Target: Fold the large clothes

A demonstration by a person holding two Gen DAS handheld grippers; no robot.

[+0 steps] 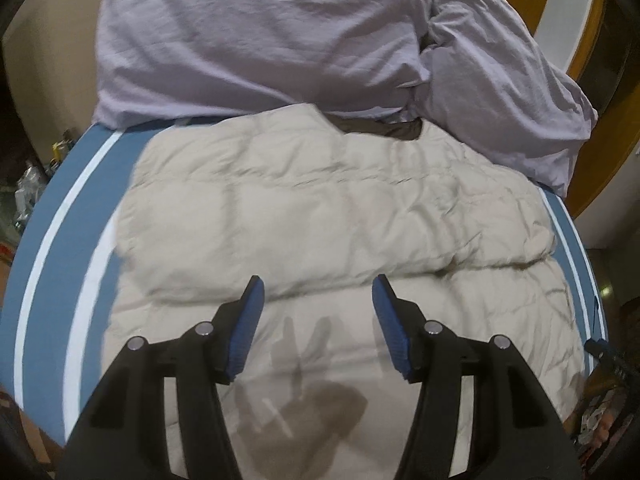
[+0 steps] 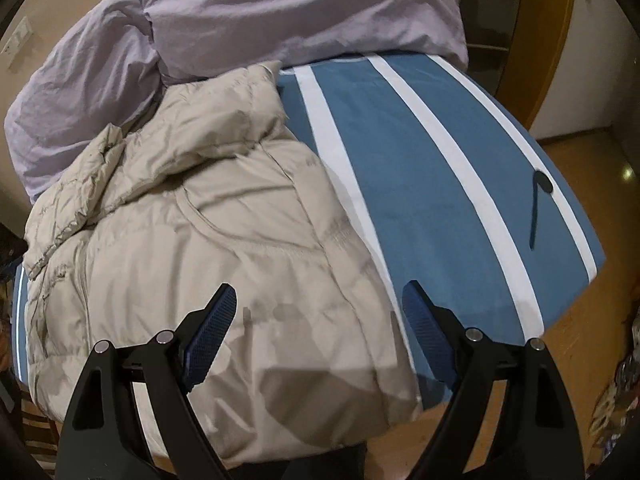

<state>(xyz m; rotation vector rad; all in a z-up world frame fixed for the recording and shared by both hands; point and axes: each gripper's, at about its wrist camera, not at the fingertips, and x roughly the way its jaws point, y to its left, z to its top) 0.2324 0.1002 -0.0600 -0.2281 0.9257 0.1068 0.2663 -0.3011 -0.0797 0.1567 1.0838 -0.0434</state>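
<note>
A beige puffer jacket (image 1: 320, 216) lies spread on a blue bed sheet with white stripes (image 1: 80, 216). A folded part lies across its middle. In the right wrist view the jacket (image 2: 208, 232) is bunched at its upper left and its lower edge hangs over the bed's near edge. My left gripper (image 1: 318, 292) is open and empty, hovering above the jacket's lower half. My right gripper (image 2: 318, 308) is open and empty, above the jacket's right edge where it meets the sheet (image 2: 440, 184).
Lilac bedding (image 1: 256, 36) and a lilac pillow (image 1: 508, 92) are piled at the head of the bed. A dark thin object (image 2: 538, 204) lies on the sheet near the right edge. Wooden floor (image 2: 572, 312) lies to the right, with clutter at both sides.
</note>
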